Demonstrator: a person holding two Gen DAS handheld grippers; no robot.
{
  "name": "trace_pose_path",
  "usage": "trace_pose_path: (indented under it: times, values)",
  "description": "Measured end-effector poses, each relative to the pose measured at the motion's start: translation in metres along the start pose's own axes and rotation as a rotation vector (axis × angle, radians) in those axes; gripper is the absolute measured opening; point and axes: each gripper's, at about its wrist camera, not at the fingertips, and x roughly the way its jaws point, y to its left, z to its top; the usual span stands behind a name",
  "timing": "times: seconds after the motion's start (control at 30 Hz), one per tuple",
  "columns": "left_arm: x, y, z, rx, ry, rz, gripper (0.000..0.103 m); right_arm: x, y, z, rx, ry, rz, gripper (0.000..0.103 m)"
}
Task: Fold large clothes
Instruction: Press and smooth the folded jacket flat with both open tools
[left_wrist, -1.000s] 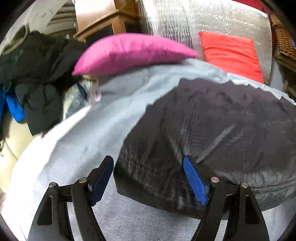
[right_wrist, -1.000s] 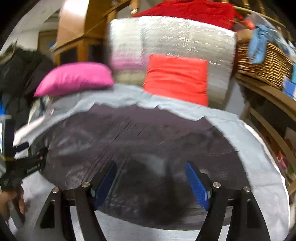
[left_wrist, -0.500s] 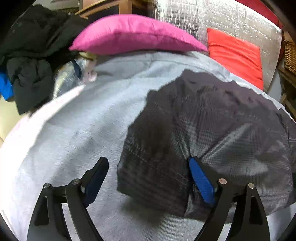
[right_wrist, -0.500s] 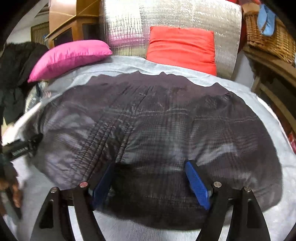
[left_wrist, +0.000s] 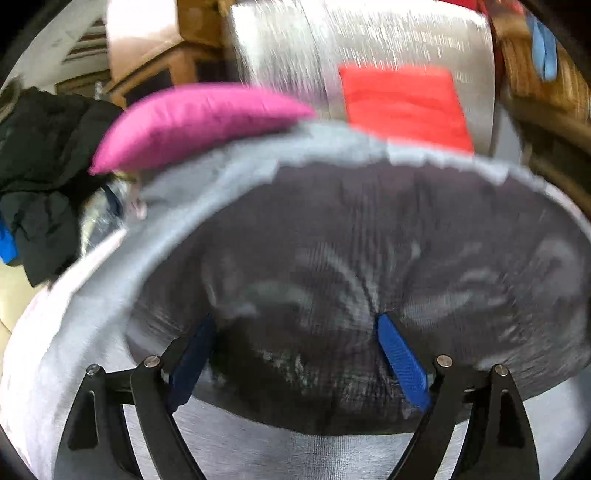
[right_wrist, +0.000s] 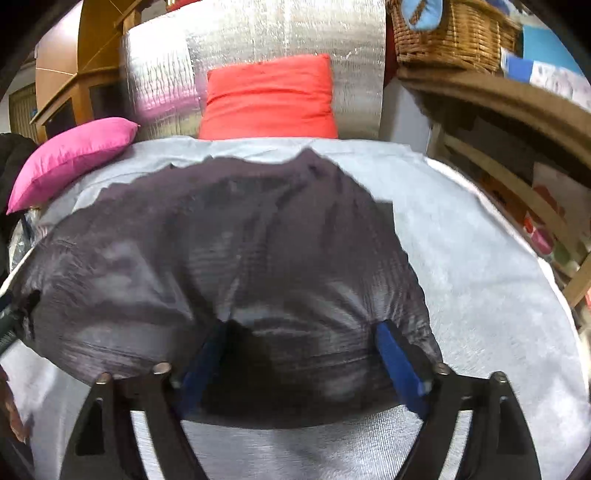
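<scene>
A pile of black clothing (left_wrist: 40, 177) is seen at the far left, with a pink cushion (left_wrist: 192, 118) beside it. The dark quilted garment (left_wrist: 369, 258) is spread on the grey sheet (left_wrist: 92, 302) of a bed. The left gripper (left_wrist: 295, 354) is set wide, its jaws having just been opening, with the garment's near edge between the fingers (left_wrist: 402, 362). The right gripper (right_wrist: 299, 362) is likewise spread, just opened further, over the garment's near hem. A red cushion (right_wrist: 269, 99) is propped behind, and a wicker basket (right_wrist: 447, 33) is seen at the right.

A pink cushion (right_wrist: 70, 158) and a red cushion (right_wrist: 269, 99) lean at the back, beside a wicker basket (right_wrist: 443, 37).
</scene>
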Motion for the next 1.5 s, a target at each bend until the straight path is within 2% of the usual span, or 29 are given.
trace_pose_path:
  times: [0.13,0.2,0.33,0.47,0.57,0.63,0.77,0.87,0.9,0.93,1.17,1.27,1.33,1.4,1.5]
  values:
    - [0.007,-0.001,0.003,-0.002,0.029,-0.012,0.092,0.007,-0.006,-0.001,0.026,0.006,0.013,0.096]
    - [0.007,-0.001,0.003,0.000,0.026,-0.009,0.092,0.011,-0.012,-0.002,0.058,0.023,0.022,0.102]
    - [-0.008,0.004,0.011,0.001,0.020,-0.024,0.091,0.002,-0.016,0.007,0.083,0.056,0.031,0.102]
    - [-0.028,0.017,0.043,-0.043,-0.095,-0.021,0.091,-0.041,-0.014,0.040,0.081,-0.089,0.069,0.102]
    - [-0.014,0.013,0.069,-0.046,-0.084,-0.035,0.091,-0.039,0.004,0.075,0.039,-0.108,0.153,0.102]
    - [0.003,0.009,0.079,-0.042,-0.055,-0.040,0.091,-0.022,0.021,0.097,-0.001,-0.081,0.214,0.102]
    - [0.043,0.012,0.092,-0.058,0.029,-0.021,0.091,0.039,0.037,0.118,-0.019,0.025,0.231,0.102]
    - [0.077,0.018,0.089,-0.080,0.160,-0.026,0.092,0.082,0.032,0.112,-0.022,0.144,0.166,0.101]
    - [0.083,0.021,0.087,-0.089,0.182,-0.043,0.093,0.100,0.027,0.107,-0.019,0.206,0.146,0.101]
    - [0.087,0.025,0.084,-0.109,0.182,-0.064,0.094,0.105,0.025,0.103,-0.018,0.217,0.146,0.101]
    - [0.089,0.019,0.076,-0.097,0.142,-0.024,0.096,0.109,0.028,0.097,-0.017,0.181,0.108,0.102]
    - [0.070,0.033,0.081,-0.130,0.154,-0.070,0.095,0.099,0.024,0.105,-0.023,0.180,0.092,0.101]
    - [0.048,0.049,0.080,-0.170,0.099,-0.080,0.095,0.071,0.022,0.106,-0.017,0.115,0.094,0.101]
    - [0.023,0.068,0.072,-0.207,0.018,-0.050,0.095,0.045,0.018,0.103,-0.041,0.048,0.089,0.102]
    - [0.013,0.083,0.056,-0.227,-0.003,-0.039,0.095,0.017,0.016,0.087,-0.067,-0.012,0.087,0.102]
